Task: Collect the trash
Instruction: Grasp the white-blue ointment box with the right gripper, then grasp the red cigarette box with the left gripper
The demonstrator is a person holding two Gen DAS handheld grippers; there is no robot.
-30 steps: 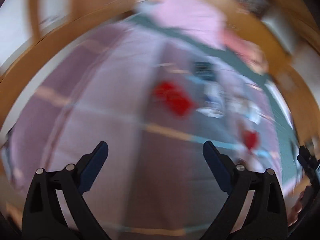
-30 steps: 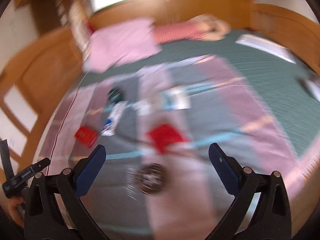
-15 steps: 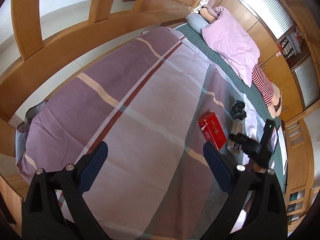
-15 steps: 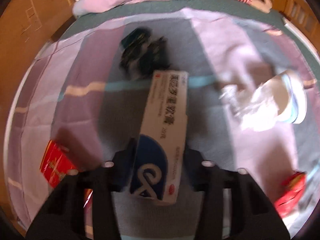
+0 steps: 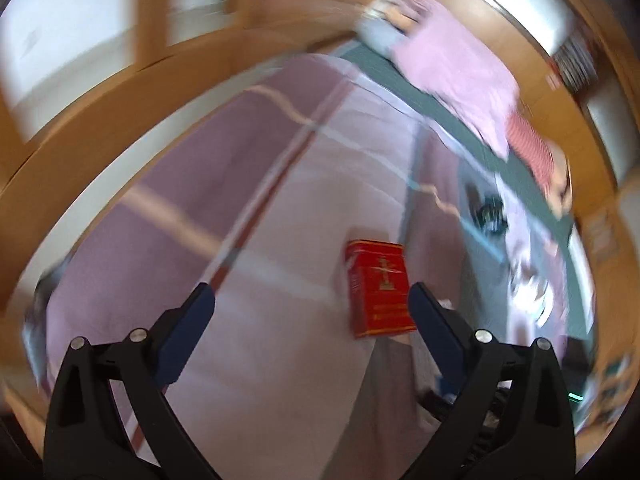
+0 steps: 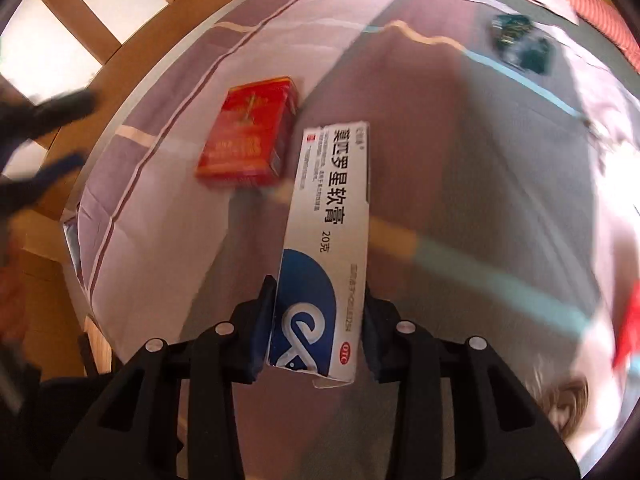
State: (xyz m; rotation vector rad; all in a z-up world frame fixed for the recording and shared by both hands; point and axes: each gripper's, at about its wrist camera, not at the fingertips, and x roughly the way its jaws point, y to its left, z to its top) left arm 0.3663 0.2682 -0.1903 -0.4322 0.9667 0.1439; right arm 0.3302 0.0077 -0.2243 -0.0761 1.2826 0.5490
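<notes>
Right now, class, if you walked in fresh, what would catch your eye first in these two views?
First, the white and blue medicine box, clamped at its near end in the right gripper above the striped bedspread. Next, the red box lying on that bedspread, just ahead of the open left gripper.

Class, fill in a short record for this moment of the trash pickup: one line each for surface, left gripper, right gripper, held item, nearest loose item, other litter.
surface: striped bedspread
left gripper: open, empty
right gripper: shut on the white and blue box
held item: white and blue box
nearest loose item: red box, lying on the bedspread
other litter: dark crumpled wrapper
</notes>
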